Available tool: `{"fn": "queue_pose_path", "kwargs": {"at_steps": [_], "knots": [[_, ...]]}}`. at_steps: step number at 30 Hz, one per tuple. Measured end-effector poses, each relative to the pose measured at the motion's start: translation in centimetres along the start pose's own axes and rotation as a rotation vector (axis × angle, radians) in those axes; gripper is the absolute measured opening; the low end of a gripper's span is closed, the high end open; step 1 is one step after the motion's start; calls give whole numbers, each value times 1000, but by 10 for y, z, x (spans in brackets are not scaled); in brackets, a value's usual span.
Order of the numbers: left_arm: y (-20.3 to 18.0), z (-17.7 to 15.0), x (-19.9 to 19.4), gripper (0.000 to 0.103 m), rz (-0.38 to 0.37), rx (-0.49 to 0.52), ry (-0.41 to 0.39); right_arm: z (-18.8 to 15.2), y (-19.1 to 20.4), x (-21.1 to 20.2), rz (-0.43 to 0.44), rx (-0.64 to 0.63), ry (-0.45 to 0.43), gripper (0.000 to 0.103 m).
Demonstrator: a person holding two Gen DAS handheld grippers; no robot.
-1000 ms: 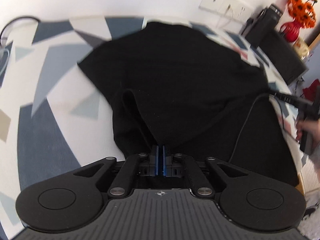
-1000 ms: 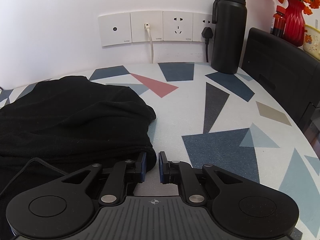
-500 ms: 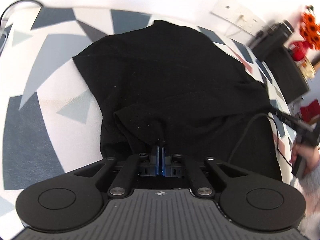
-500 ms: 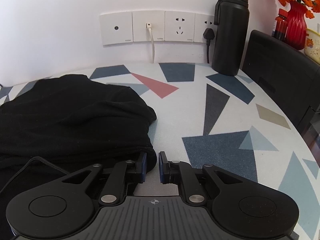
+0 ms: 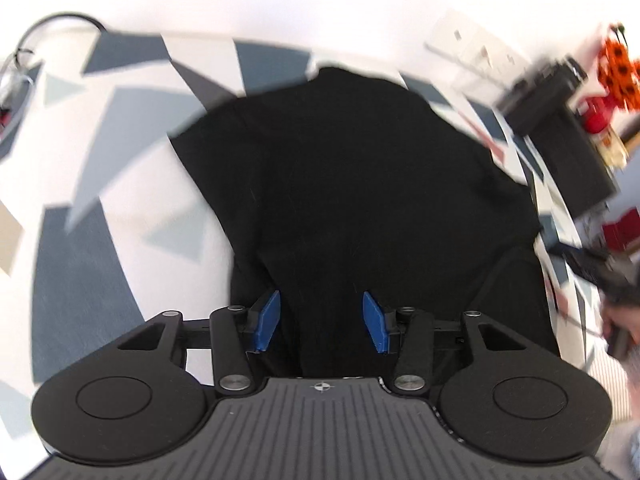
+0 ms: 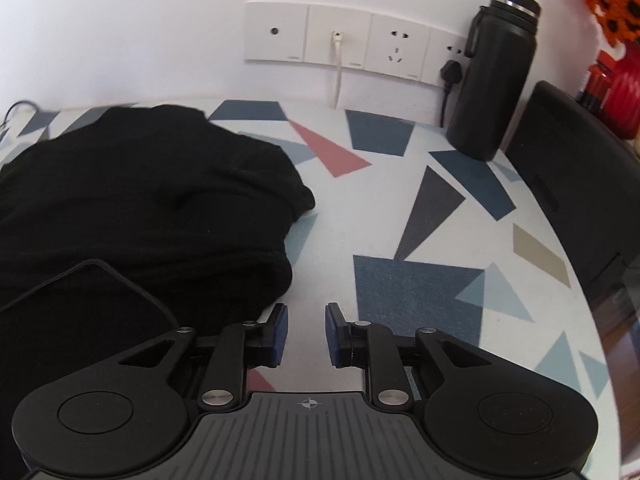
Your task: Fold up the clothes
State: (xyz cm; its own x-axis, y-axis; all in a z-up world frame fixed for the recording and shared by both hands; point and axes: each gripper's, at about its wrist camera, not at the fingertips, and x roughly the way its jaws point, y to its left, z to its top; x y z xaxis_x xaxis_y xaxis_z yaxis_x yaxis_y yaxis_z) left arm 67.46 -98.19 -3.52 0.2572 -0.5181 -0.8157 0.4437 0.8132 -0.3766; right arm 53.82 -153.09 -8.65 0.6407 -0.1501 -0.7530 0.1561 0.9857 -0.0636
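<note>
We saw the soft black garment point(image 5: 360, 184) lying bunched on the smooth table point(image 6: 400, 216) with triangle shapes. The left gripper point(image 5: 320, 322) was opening, matte cloth between its blue pads, not pressed. The right gripper point(image 6: 306, 334) was opening narrowly over bare table, just right of the garment's rounded edge.

We see a matt black knit garment point(image 6: 140, 208) on a smooth patterned tabletop point(image 6: 400, 208) (bottle point(image 6: 494, 80): satin black, metal-banded).
</note>
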Motion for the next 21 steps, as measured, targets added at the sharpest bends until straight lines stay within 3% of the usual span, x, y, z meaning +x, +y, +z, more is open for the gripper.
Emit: {"fn": "queue_pose_path", "kwargs": {"at_steps": [3,7,11,16,17,18,21], "knots": [[10,11,6,47,27,-57,-27,17,-10,-14,47,23,-69,20],[17,11,17,47,41,-108,-9,47,-10,5,100,45,-115,21],[23,7,19,47,35,-165,-30,69,8,39,129,-51,-90,22],[26,3,20,47,47,-167,-49,80,8,66,158,-34,-32,18],[24,2,18,41,51,-154,-52,80,5,67,158,-23,-29,9],[19,1,16,18,56,-126,-63,80,3,68,157,-11,-27,5],[1,-3,5,13,75,-10,-92,79,-7,61,160,31,-57,3]]}}
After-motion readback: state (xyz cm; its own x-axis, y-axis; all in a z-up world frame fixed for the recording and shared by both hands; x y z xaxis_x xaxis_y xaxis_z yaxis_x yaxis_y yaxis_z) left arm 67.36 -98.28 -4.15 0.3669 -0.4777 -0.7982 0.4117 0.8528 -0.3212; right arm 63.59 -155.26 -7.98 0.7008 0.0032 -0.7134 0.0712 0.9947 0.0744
